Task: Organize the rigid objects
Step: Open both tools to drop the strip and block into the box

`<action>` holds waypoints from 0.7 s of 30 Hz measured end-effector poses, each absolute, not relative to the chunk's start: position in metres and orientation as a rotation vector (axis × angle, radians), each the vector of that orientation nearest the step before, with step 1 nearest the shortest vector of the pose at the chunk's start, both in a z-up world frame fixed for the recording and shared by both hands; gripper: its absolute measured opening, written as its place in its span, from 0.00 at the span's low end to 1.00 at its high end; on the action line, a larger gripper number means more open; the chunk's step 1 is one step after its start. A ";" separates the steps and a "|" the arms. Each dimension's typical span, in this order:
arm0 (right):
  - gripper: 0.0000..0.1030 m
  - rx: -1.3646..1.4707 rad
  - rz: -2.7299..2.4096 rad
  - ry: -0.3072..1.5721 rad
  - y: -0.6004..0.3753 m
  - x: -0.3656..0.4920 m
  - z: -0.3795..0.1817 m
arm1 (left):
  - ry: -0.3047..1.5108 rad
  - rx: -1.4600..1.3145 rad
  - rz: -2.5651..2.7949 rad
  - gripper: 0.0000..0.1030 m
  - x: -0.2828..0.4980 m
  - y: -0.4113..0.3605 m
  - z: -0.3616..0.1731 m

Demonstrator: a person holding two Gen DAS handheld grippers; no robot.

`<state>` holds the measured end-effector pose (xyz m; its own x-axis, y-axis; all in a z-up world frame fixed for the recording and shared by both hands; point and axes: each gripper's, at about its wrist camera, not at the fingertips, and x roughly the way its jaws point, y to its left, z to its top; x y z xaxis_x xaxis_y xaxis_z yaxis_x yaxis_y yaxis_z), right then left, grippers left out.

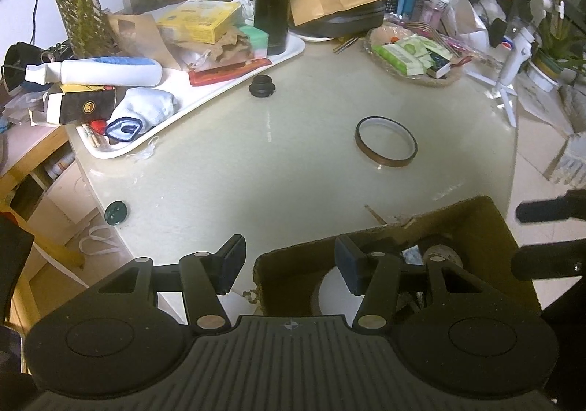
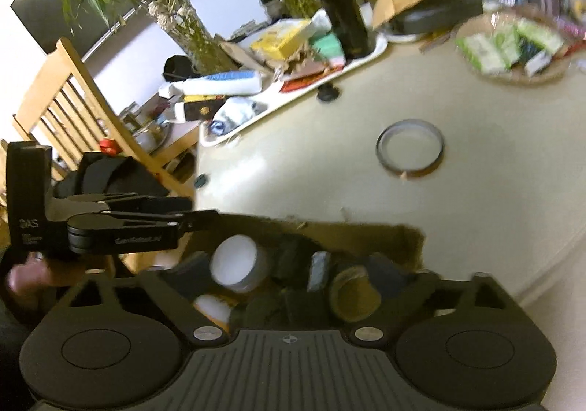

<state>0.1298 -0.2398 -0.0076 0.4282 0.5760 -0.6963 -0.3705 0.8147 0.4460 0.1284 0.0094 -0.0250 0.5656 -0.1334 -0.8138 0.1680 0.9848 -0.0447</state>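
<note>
still loose on the bench [image 1: 293,169], the tape ring [image 1: 385,141] lay flat beyond the box [image 1: 487,224], ahead of the spread, empty right tongs [image 2: 293,275], nearer them than the half-spread, empty left tongs [image 1: 289,264].

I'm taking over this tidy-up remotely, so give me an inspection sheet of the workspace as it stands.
Surface: pale round table, mostly bare in the middle.
Job's things: tape ring, black knob and dark green cap lie loose on the table; cardboard box at the near edge already holds rolls and small items.
Clutter: white tray crowded with a black flask, spray bottle and packets; basket of sachets.
Grippers: left gripper part open, astride the box wall, pads not pressing; right gripper open over the box, nothing held.
Cables: one dark cable on the far-left wall.
Surroundings: plant vases, wooden chair.
</note>
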 end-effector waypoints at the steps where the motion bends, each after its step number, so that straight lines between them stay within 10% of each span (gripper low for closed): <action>1: 0.97 0.214 0.580 0.944 -0.239 0.129 -0.006 | 0.952 0.039 -0.177 0.52 0.129 0.009 -0.025; 21: 1.00 0.076 0.361 0.860 -0.244 0.132 -0.005 | 0.942 0.042 -0.170 0.52 0.130 0.012 -0.025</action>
<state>0.1321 -0.2444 -0.0047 0.5962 0.3410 -0.7268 -0.2799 0.9368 0.2099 0.1300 0.0120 -0.0253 0.5761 -0.1270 -0.8074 0.1638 0.9858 -0.0382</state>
